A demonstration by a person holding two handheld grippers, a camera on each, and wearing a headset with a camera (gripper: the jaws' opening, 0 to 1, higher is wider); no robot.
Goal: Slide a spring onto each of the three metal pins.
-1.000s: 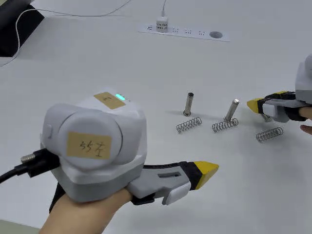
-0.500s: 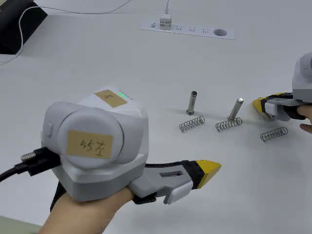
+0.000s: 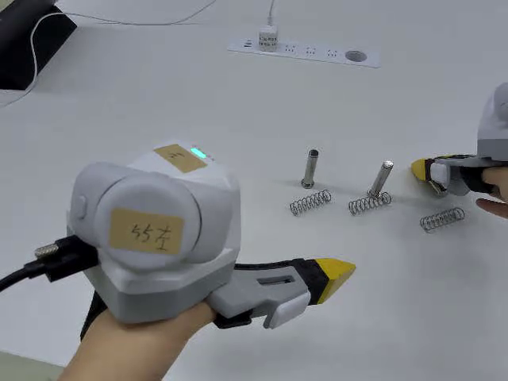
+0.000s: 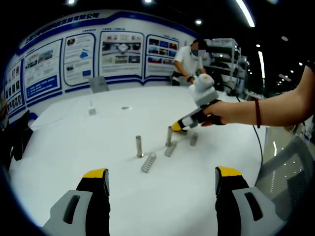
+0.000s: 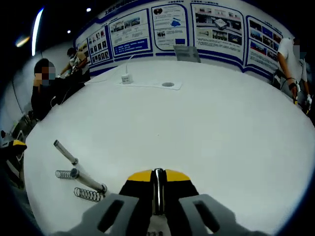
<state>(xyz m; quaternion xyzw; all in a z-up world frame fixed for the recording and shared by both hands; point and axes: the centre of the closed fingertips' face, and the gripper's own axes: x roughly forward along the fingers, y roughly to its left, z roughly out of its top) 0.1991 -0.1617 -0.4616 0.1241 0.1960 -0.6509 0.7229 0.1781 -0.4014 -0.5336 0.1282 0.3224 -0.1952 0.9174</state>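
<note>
Right gripper (image 3: 423,169) jaws are clamped on the third pin (image 5: 157,195), which runs straight out along the jaw axis. Its spring (image 3: 442,219) lies flat on the table (image 3: 159,103) just beside those jaws on the near side. The long axis runs roughly across the bench, slightly skewed, so it isn't lined up with the held pin. Left gripper (image 4: 163,183) jaws are wide apart, holding nothing, well back from the parts. The right side is nearer that spring but busy, so I'd guess left fetches it (long reach). Left pin (image 3: 310,168) stands upright and middle pin (image 3: 381,178) leans a bit, with left spring (image 3: 309,202) and middle spring (image 3: 369,204) lying at their feet. No pin is sleeved yet. Writing: the tape label (image 3: 147,234) on the left gripper is handwritten, looks like "55" plus a character I can't make out. Wall posters (image 4: 118,51) are too small to read.
</note>
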